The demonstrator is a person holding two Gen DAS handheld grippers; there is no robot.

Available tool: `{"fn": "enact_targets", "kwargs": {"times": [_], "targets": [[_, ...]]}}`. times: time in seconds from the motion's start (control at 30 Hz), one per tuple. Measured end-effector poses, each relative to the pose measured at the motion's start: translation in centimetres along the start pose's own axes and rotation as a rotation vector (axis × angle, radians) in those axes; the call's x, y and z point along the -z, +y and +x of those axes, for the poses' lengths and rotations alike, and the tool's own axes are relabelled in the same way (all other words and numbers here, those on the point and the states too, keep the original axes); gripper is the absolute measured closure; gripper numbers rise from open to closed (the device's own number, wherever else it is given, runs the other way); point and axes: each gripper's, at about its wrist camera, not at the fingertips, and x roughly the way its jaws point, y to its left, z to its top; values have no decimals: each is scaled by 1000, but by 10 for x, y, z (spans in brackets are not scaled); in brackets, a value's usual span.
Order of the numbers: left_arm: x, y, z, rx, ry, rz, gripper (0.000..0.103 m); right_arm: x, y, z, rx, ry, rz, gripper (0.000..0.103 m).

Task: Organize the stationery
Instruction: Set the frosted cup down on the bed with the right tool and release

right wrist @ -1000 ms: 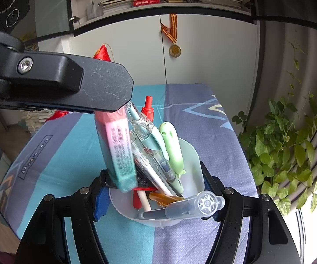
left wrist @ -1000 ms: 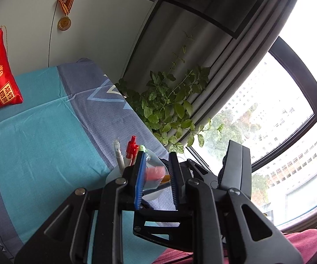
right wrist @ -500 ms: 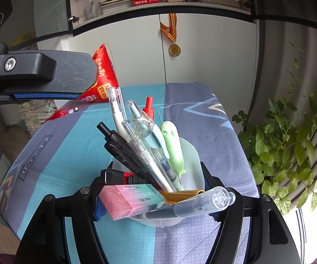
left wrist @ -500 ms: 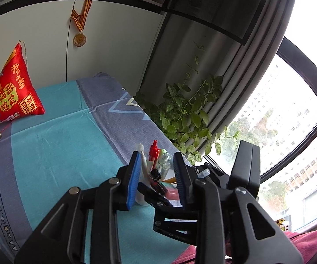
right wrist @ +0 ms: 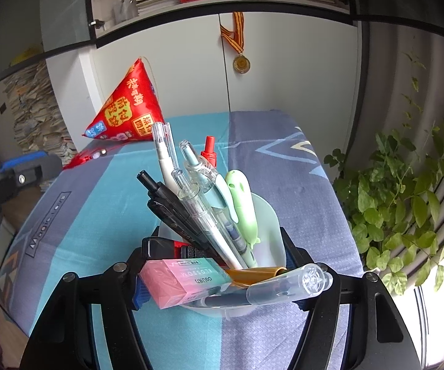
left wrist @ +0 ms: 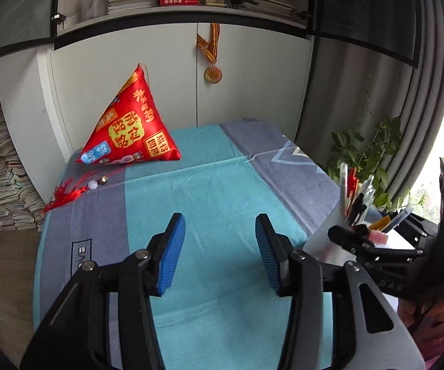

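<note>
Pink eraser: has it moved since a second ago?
Yes. The pink eraser has dropped from above the translucent cup, where it stood upright, and now lies flat across the cup's near rim.

Left wrist cam sits a bit back on the left, looking down across the cloth-covered table [left wrist: 222,185] toward the white cabinet [left wrist: 148,86], while the right wrist cam hovers right over the pen cup [right wrist: 268,215] facing the same cabinet, so both catch table, cup and red pouch [left wrist: 129,129].
</note>
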Motion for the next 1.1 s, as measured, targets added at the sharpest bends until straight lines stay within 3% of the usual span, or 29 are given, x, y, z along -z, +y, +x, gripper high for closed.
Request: {"fn": "enact_targets", "kwargs": {"times": [0.27,0.5,0.67,0.9,1.1], "targets": [[20,33,-5,-59,11,-56,56,-14,30,9,-26,22,-73,33],[30,62,-14,-83,-2,-100,47,-42,75,28,-98,35,-139,33],[33,75,-15,-96,-12,-106,43,-62,98,55,-128,63,-121,33],[37,90,-13,-103,-1,-110,43,-77,121,93,-69,65,-144,33],[36,99,-10,-101,1,-124,41,-81,120,115,-46,91,-89,32]]}}
